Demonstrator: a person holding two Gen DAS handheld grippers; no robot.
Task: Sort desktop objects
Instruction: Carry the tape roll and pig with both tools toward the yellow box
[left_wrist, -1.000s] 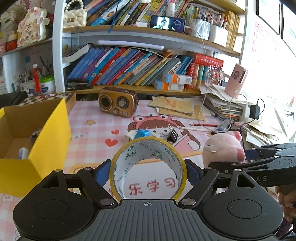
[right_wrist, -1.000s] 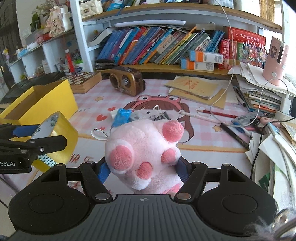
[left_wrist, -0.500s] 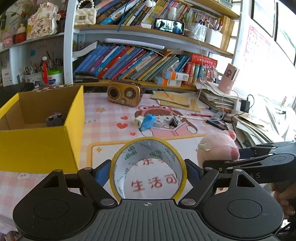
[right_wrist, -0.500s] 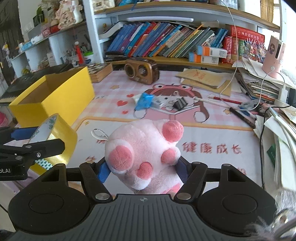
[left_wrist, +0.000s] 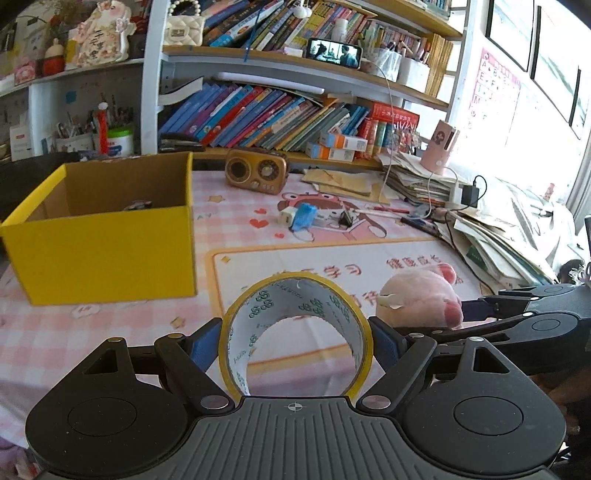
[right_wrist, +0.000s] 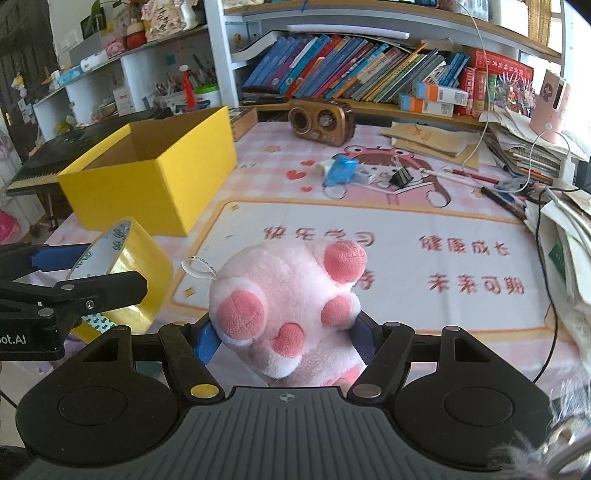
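Above the near edge of a cluttered desk (right_wrist: 406, 221), my left gripper (left_wrist: 295, 336) clamps a roll of yellow tape (left_wrist: 295, 325) by its outer sides, the ring standing on edge with its hole facing forward and both blue pads pressed to its rim. My right gripper (right_wrist: 284, 332) squeezes a pink plush toy (right_wrist: 288, 302) between its jaws, paw pads turned toward the camera and a white tag loop sticking out on its left side. Both loads hang clear of the pink checked desk mat (left_wrist: 110, 332), the tape to the left of the toy. An open yellow box (left_wrist: 107, 251) sits at the desk's left edge with a small dark object lying inside. Toward the back edge stand a brown retro radio (left_wrist: 256, 171) and, nearer the middle, a blue-wrapped item (right_wrist: 341, 170) beside a black binder clip (right_wrist: 400, 177). Papers and cables crowd the right edge.
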